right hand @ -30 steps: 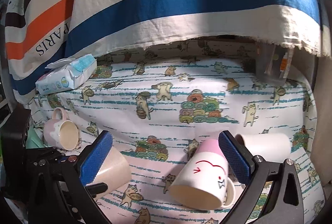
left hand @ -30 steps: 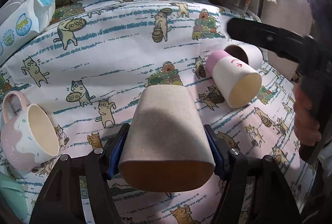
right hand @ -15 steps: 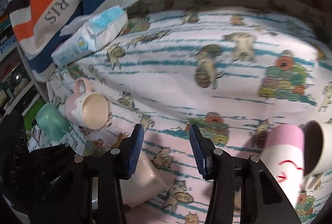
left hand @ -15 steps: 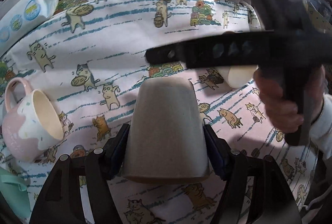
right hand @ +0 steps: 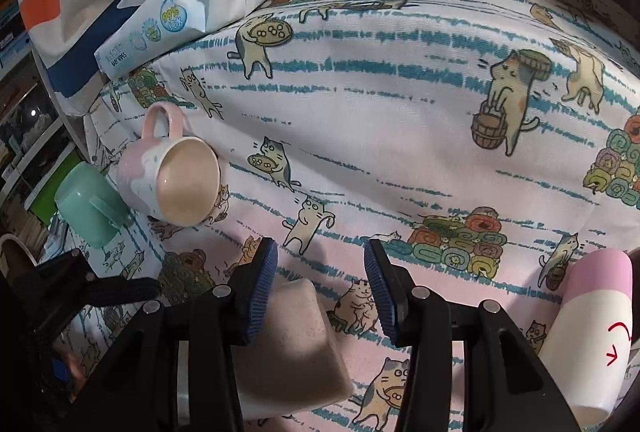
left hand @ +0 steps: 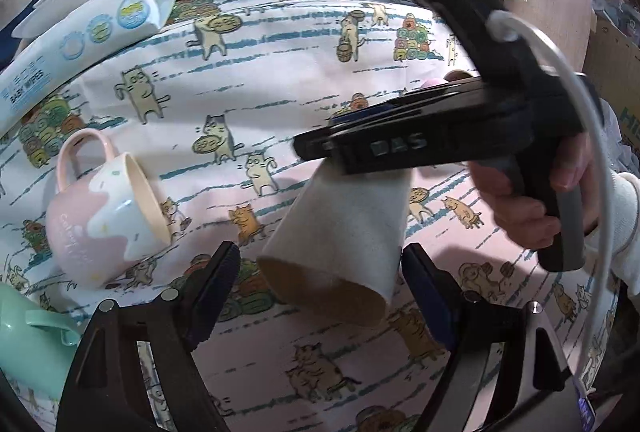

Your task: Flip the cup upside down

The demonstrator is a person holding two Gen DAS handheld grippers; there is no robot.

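A beige handleless cup (left hand: 344, 228) is tilted with its base up and its open mouth toward the camera, between the pads of my left gripper (left hand: 320, 296). The left jaws stand apart and clear of its sides. My right gripper (left hand: 360, 135) reaches across from the right and rests against the cup's base. In the right wrist view the cup (right hand: 292, 344) lies low under the left finger of my right gripper (right hand: 320, 288), whose jaws are partly apart with nothing between the pads.
A pink and white mug (left hand: 100, 216) lies on its side at left, beside a mint green cup (left hand: 28, 340). A baby wipes pack (left hand: 80, 43) lies at the back left. A pink-topped white cup (right hand: 588, 336) lies at right on the cat-print cloth (right hand: 380, 111).
My left gripper has opened and let go of the beige cup, which has tipped over to the right. My right gripper has come lower and closer, onto the cup's base.
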